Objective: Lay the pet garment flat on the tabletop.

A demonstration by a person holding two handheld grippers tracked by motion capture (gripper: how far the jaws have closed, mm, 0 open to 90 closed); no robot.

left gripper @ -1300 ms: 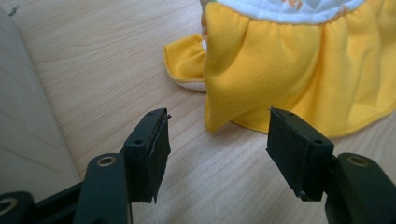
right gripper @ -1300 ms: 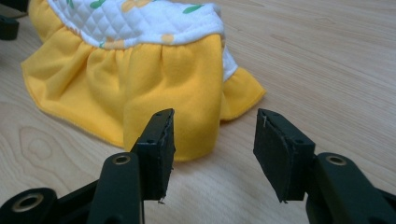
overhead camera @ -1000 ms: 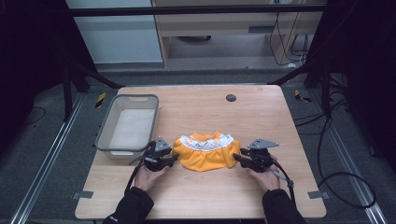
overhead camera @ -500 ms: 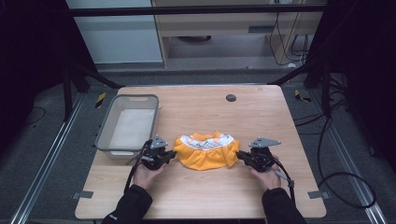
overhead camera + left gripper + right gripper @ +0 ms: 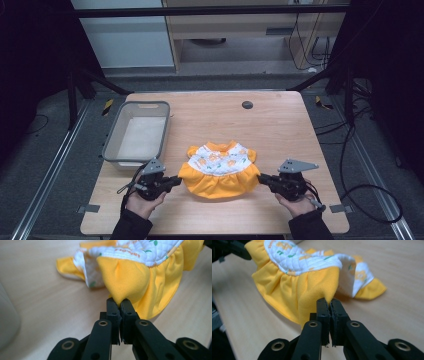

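Soft, light orange baby dress (image 5: 220, 171), pinched at skirt corners by 2 clamped tools: left tool (image 5: 176, 180), right tool (image 5: 261, 178).

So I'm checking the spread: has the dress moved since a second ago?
Yes. The dress was bunched between the grippers; now it is pulled wider and flatter, its hem nearer the table's front edge, beside the bin.

- Table (image 5: 280, 125): light wood top with rounded corners.
- Grey basket (image 5: 114, 140): rests on the table's left part, near that edge.
- Small dark round disc (image 5: 247, 105): set in the top toward the far edge.
- Yellow and white dress (image 5: 220, 170): spread across the near middle, its skirt corners raised.
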